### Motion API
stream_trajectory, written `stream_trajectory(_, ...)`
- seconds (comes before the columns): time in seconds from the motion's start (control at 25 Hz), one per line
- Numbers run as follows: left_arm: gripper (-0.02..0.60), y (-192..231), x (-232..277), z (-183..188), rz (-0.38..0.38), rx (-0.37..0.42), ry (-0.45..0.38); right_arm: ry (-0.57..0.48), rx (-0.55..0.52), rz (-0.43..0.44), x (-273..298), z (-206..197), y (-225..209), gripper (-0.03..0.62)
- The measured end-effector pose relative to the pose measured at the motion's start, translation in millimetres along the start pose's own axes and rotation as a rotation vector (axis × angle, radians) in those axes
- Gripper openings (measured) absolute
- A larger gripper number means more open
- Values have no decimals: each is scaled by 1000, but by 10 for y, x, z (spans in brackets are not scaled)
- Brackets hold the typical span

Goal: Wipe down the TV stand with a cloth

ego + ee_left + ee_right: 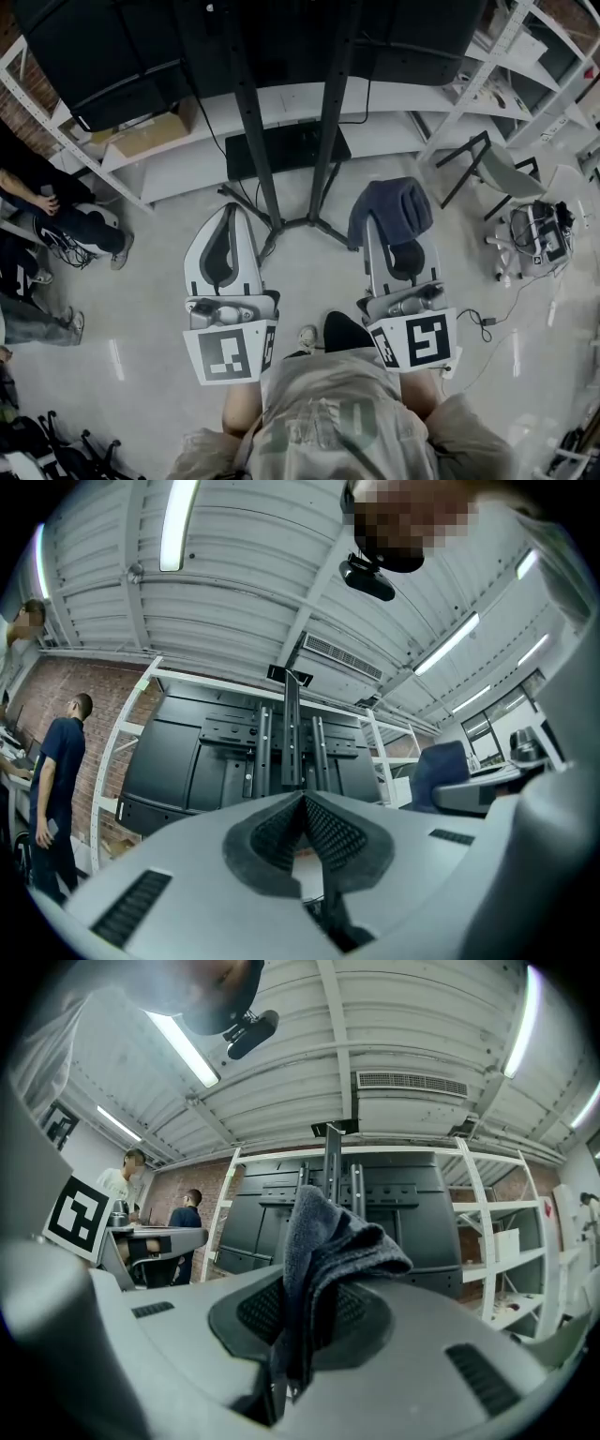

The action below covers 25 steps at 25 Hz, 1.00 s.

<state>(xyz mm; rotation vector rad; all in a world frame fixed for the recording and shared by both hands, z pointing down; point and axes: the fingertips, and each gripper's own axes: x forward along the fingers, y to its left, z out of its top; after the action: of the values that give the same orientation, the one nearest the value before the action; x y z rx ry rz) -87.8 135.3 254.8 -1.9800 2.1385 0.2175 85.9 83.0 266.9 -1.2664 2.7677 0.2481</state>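
Cloth (323, 1241) update: was dark blue, bunched up and pinched tight between the right gripper (305, 1297) jaws, flopped over their tips. Was up in the air, clear of the TV stand (253, 122), just right of its black posts. Had the left gripper (302, 803) jaws pressed together on nothing, pointed at those same posts above the grey floor (150, 262).

Dim, flat ceiling-strip light (187, 1049) — fisheye-warped, dark-vignetted edges
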Motion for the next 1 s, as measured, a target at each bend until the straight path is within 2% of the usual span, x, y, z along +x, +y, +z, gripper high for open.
stream_trajectory(0.32, 15, -28, 395, -165, -6, 6, 11, -38, 30, -3, 348, -75, -330, 60)
stream_trajectory(0.8, 15, -106, 1694, -299, 71, 67, 18, -139, -25, 143, 1517, -112, -1039, 60)
stream_trajectory(1.0, 15, -129, 2013, -309, 91, 81, 12, -156, -13, 191, 1843, -165, -1157, 60)
